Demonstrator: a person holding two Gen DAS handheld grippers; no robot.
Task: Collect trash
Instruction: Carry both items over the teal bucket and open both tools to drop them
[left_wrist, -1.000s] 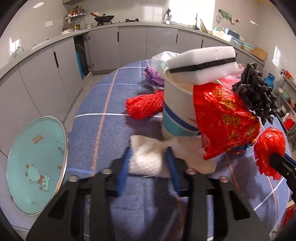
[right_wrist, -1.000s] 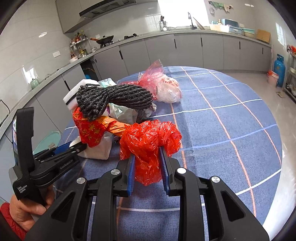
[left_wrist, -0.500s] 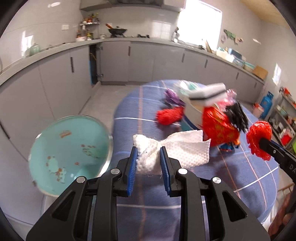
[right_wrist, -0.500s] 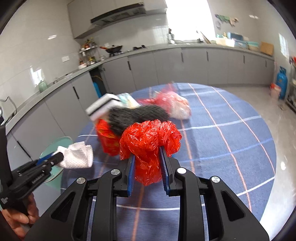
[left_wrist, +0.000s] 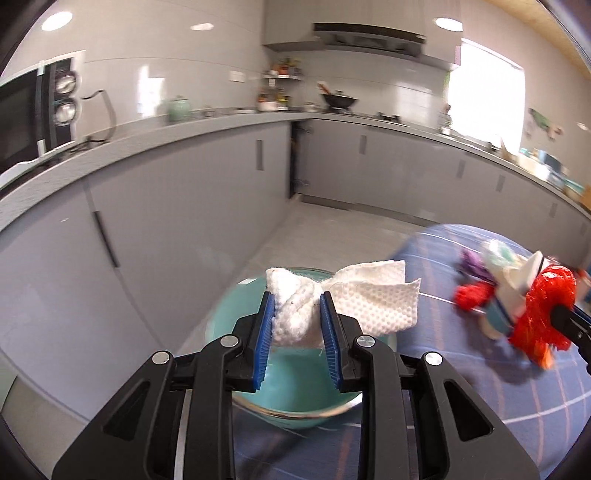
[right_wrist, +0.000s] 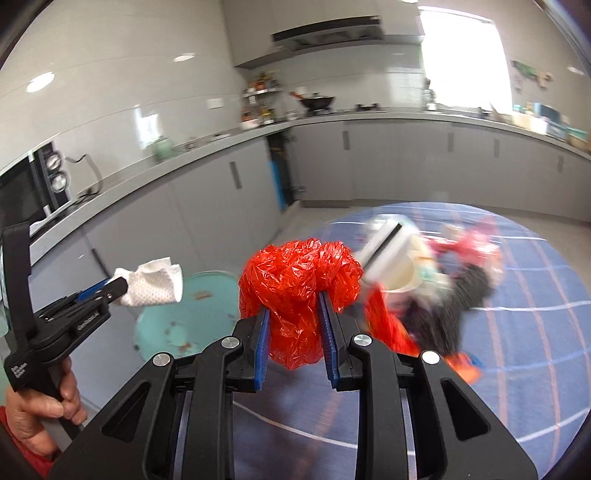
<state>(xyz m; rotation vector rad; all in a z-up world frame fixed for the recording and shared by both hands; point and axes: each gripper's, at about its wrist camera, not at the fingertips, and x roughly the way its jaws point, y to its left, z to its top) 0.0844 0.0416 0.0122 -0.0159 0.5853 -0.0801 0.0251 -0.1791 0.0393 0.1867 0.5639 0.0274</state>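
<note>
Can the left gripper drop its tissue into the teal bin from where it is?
Probably yes. The left gripper holds the tissue over the open teal bin, and nothing shows between them, though blur hides how well it is centred.

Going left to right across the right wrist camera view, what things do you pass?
Left gripper holding a white paper towel → teal bin → red plastic bag in the right gripper → blurred trash pile on the blue tablecloth.
</note>
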